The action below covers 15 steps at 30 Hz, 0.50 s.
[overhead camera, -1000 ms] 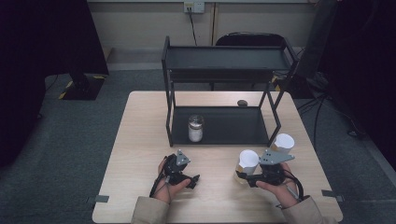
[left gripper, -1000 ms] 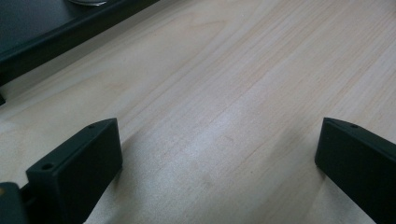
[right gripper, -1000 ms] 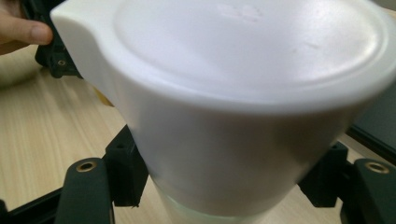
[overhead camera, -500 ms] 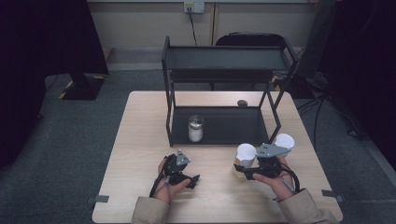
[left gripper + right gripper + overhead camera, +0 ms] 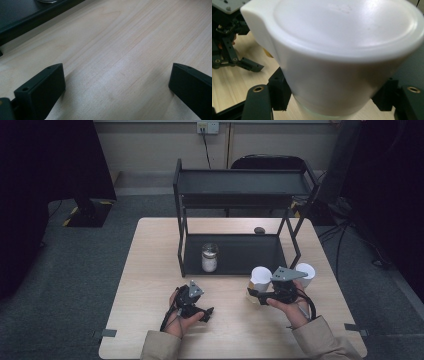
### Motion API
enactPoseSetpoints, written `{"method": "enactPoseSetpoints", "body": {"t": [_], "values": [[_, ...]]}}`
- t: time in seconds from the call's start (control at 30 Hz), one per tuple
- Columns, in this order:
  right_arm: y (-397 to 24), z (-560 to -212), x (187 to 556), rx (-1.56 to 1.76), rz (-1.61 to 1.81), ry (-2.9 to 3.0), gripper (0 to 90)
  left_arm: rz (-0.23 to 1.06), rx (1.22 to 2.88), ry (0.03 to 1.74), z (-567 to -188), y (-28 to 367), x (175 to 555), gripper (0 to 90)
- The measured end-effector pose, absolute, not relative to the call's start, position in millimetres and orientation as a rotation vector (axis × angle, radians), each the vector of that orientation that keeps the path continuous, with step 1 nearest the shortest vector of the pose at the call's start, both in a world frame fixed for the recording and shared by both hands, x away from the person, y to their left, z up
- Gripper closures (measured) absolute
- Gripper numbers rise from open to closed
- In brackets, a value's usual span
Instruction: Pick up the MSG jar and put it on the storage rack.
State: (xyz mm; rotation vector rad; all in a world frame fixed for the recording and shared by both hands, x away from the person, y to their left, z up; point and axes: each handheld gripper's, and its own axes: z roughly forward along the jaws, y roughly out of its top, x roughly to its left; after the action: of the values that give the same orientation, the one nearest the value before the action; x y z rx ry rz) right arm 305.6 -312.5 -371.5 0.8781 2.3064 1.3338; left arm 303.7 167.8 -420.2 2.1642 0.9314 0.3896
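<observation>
My right tongs (image 5: 257, 292) clasp a white-lidded jar (image 5: 260, 276) near the shelf rack (image 5: 240, 251). My left tongs (image 5: 206, 312) gape wide over bare desk (image 5: 150, 270). A second jar (image 5: 209, 257) of white contents stands on the rack's lower tray.

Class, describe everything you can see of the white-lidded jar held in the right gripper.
The jar has a smooth white lid with a small tab at one side, plastic by its look, over a clear glassy body. It is upright just in front of the black shelf, near the table's right side. The right gripper is shut on it, pads against both sides.
</observation>
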Motion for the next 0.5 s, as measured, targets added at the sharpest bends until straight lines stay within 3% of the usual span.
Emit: {"method": "enactPoseSetpoints", "body": {"t": [0.5], "values": [[-307.3, -368.3, 319.9, 0.957, 1.311, 2.262, 30.6, 0.39, 2.165, 0.931, -420.2, 167.8, 303.7, 0.1]]}}
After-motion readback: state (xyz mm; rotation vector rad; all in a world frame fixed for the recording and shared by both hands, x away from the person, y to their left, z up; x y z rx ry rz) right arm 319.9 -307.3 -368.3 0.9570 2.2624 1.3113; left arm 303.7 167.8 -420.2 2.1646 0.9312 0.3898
